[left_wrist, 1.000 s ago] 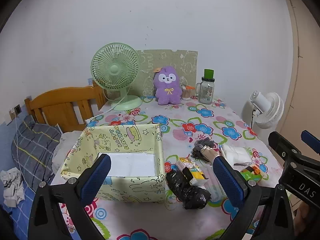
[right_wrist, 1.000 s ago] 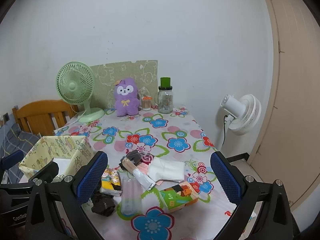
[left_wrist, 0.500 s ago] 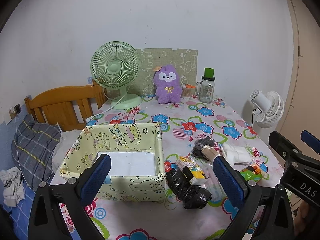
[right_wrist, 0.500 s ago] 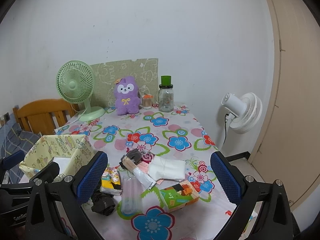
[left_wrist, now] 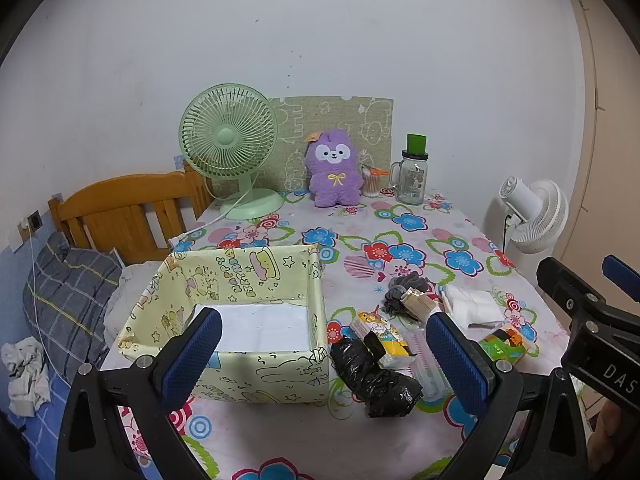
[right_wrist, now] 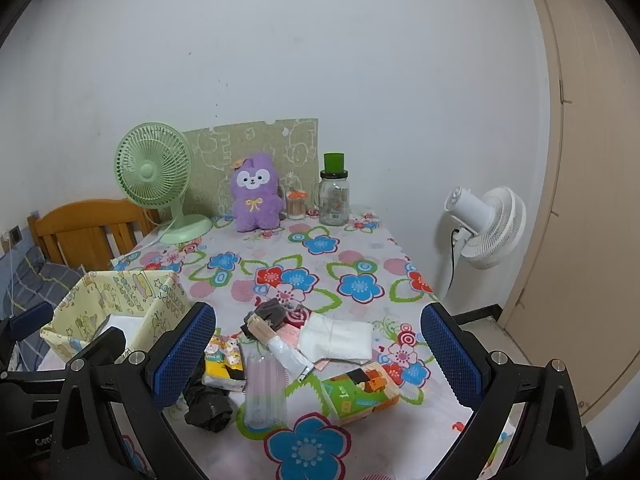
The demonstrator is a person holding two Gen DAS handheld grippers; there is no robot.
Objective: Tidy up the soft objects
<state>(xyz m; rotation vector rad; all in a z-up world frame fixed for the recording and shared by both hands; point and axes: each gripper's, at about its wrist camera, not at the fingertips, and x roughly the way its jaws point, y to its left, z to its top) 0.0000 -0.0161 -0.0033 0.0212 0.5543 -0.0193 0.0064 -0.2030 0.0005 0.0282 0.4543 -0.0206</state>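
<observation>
A pale yellow cartoon-print box (left_wrist: 248, 280) (right_wrist: 132, 300) stands open on the flowered table, white inside. Right of it lies a pile: a crumpled black bag (left_wrist: 376, 376) (right_wrist: 210, 402), a yellow tissue pack (left_wrist: 382, 334) (right_wrist: 224, 360), a clear pink-tinted pack (right_wrist: 264, 388), a white folded pad (left_wrist: 474, 306) (right_wrist: 336, 338), a dark grey cloth (left_wrist: 402, 286) (right_wrist: 272, 312) and a green-orange tissue pack (left_wrist: 502, 344) (right_wrist: 360, 394). My left gripper (left_wrist: 320, 354) hovers open over the box's near corner. My right gripper (right_wrist: 318, 354) hangs open above the pile, holding nothing.
At the table's back stand a green desk fan (left_wrist: 230, 148), a purple plush toy (left_wrist: 334, 172), a cotton-swab jar (right_wrist: 297, 206) and a glass jar with a green lid (left_wrist: 414, 172). A white floor fan (right_wrist: 488, 232) stands right, a wooden bed frame (left_wrist: 120, 212) left.
Both views have shifted slightly; the grippers have drifted a little while staying open. Nothing on the table has moved.
</observation>
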